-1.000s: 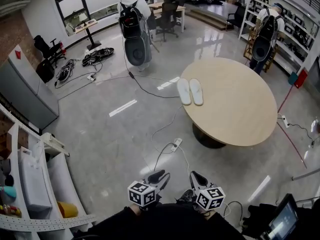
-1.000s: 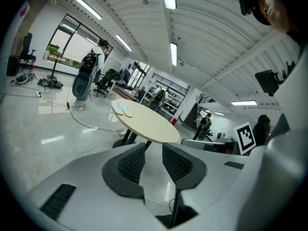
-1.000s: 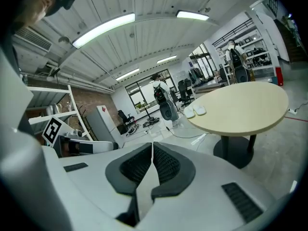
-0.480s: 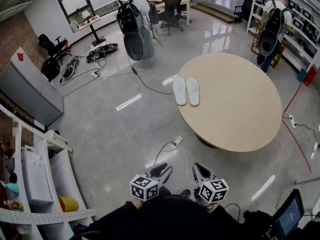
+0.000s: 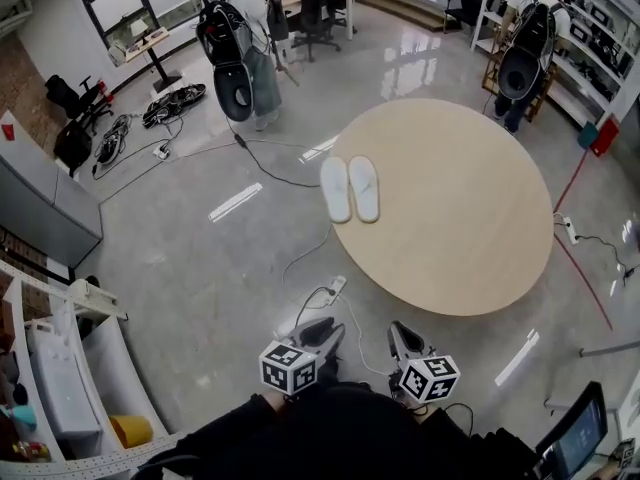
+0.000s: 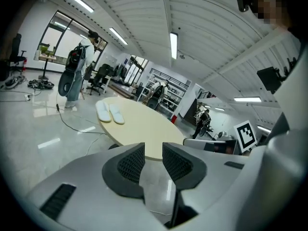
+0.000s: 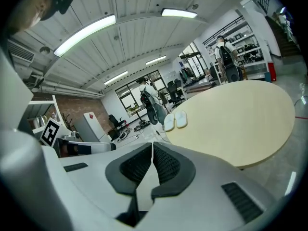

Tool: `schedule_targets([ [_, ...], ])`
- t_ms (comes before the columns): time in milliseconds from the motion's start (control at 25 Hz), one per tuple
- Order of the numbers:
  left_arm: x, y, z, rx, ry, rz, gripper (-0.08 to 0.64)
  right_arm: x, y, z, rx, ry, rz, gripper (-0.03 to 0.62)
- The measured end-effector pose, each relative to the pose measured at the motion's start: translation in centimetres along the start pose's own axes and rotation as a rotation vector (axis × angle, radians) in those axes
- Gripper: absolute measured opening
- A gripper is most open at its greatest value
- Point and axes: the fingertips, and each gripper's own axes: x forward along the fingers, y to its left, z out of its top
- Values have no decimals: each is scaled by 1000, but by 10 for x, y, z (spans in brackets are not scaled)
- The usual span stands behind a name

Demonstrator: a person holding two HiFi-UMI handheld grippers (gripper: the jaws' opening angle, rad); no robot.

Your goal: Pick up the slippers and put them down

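Observation:
Two white slippers [image 5: 349,189] lie side by side near the far left edge of the round beige table [image 5: 470,218]; the slippers [image 6: 109,112] [image 7: 175,120] also show far ahead in both gripper views. My left gripper [image 5: 325,334] is low in the head view, over the floor short of the table, its jaws open a little with nothing between them [image 6: 153,159]. Beside it my right gripper [image 5: 397,336] is shut and empty [image 7: 152,161]. Both grippers are well short of the slippers.
A power strip [image 5: 332,288] and cables [image 5: 270,173] run over the grey floor between me and the table. Two people with backpacks stand at the back, one [image 5: 238,43] left, one [image 5: 522,48] right. White shelves [image 5: 60,388] stand at the left, a laptop [image 5: 570,438] at lower right.
The table and slippers have come nearer and lower in the head view as I walk toward them. Both grippers keep their place in front of me, jaws unchanged.

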Motion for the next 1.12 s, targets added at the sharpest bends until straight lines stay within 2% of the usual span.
schedule_targets([
  [240,51,42,74,0,10,-94,107,52,-20,62,0,-37,-103,21],
  [400,77,78,94,-15,34,-140,107,93,-23,70,-2,-18,-139,21],
  [520,90,105,102,-44,51,-145,106,114,-27,75,2,-6,-171,21],
  [800,117,145,129,-80,45,-111,107,151,-43,93,-1,23,-187,21],
  [1040,144,158,156,-53,9,-7,107,189,-74,117,4,32,-96,23],
  [1120,154,153,168,-57,-13,46,146,196,-88,135,-10,33,-51,36],
])
